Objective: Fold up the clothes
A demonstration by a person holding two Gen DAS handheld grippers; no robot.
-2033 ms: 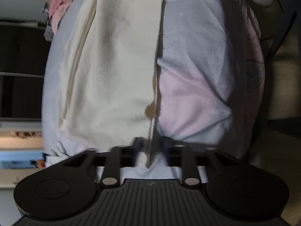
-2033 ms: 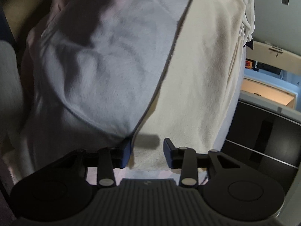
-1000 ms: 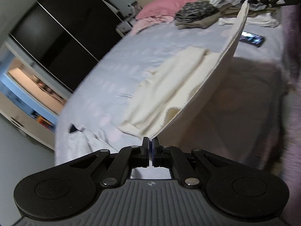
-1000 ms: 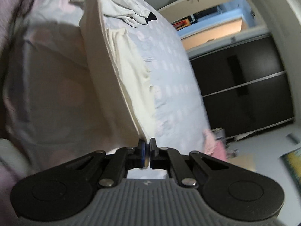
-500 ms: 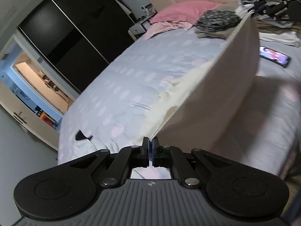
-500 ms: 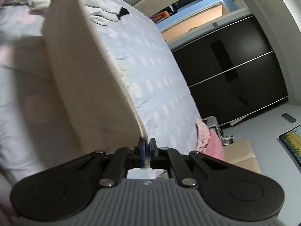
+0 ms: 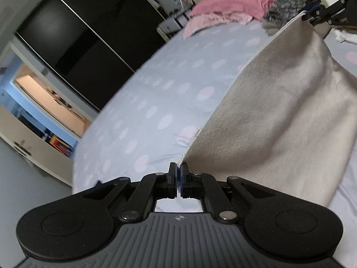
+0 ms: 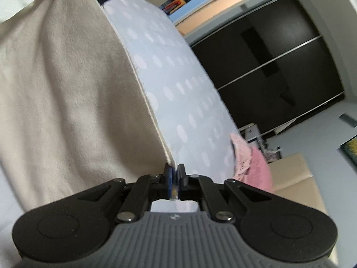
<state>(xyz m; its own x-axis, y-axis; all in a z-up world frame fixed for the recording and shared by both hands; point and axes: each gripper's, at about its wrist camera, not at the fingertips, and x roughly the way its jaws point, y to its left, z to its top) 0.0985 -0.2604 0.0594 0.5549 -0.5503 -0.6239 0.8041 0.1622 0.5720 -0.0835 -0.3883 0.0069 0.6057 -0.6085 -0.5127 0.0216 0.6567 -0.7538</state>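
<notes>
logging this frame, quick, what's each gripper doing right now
Left gripper: shut on one corner of the cream garment.
Right gripper: shut on the garment's other corner, holding the edge taut.

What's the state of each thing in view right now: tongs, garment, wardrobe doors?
Left tongs: shut on a corner of the cream garment.
Right tongs: shut on its other corner.
Cream garment: lifted, top edge stretched between both tongs, rest hanging toward the bed.
Dotted bedsheet: spread flat on the bed.
Pink pillow: lying at the head of the bed.
Dark sliding wardrobe doors: closed.
</notes>
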